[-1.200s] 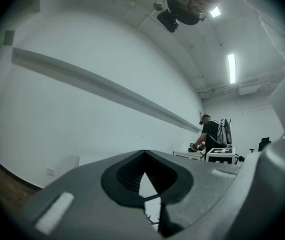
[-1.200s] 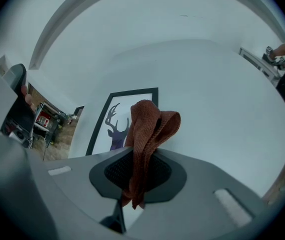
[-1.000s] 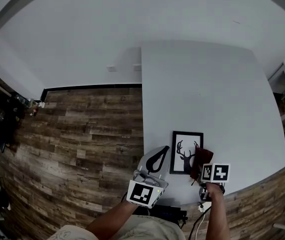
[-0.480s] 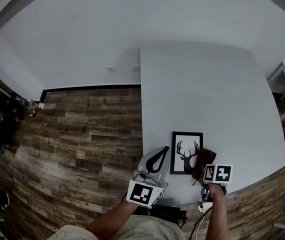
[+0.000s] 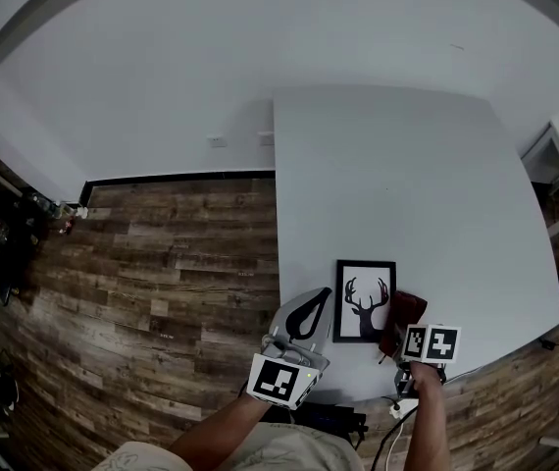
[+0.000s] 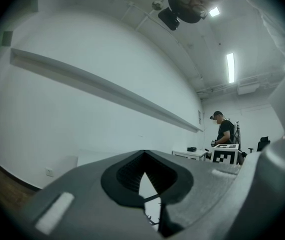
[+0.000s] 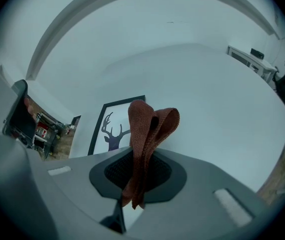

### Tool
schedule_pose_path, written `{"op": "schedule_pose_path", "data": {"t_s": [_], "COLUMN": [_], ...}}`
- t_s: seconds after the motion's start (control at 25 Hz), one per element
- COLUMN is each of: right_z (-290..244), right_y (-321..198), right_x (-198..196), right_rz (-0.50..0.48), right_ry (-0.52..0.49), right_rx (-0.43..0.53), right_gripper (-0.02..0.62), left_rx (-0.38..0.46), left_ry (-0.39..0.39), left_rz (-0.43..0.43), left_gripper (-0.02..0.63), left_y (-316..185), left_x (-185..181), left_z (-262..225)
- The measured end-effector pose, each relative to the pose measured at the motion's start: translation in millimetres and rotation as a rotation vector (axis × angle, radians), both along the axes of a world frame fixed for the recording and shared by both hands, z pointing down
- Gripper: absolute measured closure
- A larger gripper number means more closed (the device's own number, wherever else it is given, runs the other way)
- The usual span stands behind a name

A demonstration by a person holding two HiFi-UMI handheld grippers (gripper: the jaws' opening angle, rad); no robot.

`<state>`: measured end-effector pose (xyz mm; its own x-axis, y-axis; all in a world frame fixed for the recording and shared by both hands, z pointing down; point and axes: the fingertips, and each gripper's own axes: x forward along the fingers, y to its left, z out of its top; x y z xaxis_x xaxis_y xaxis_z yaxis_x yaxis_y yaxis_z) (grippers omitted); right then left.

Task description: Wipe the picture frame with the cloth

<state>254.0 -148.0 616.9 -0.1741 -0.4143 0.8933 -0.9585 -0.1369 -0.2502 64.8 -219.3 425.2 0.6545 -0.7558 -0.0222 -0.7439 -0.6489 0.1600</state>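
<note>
Your left hand-held gripper (image 6: 143,170) blocks nearly all of the picture frame (image 6: 151,218); only a sliver shows between its jaws. In the head view, your right hand-held gripper (image 5: 402,340) covers the cloth's (image 5: 404,307) near end.

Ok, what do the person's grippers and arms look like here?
Both the left gripper and right gripper are grey moulded shells with black ribbed pads lining the jaws. Each carries a white cube with black square markers. A thin cable hangs below the right one. Forearms show no sleeves.
</note>
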Motion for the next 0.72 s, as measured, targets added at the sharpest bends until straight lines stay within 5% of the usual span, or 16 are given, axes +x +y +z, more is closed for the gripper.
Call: {"op": "schedule_pose_path", "data": {"t_s": [0.36,0.72], "right_z": [-37.5,-127.9], "right_y": [-11.1,-26.7], "right_x": [0.7,-3.8], "right_rz": [0.033,0.030], "right_ry": [0.001,0.120], "right_rx": [0.194,0.547], "right_gripper": [0.532,0.533], "left_rx": [0.030,0.021], "left_ry": [0.020,0.028], "left_rz": [0.013,0.048], "left_gripper": [0.603,0.603], "left_y": [3.3,7.3], "left_x": [3.8,13.8], "left_z": [-16.1,-34.8]}}
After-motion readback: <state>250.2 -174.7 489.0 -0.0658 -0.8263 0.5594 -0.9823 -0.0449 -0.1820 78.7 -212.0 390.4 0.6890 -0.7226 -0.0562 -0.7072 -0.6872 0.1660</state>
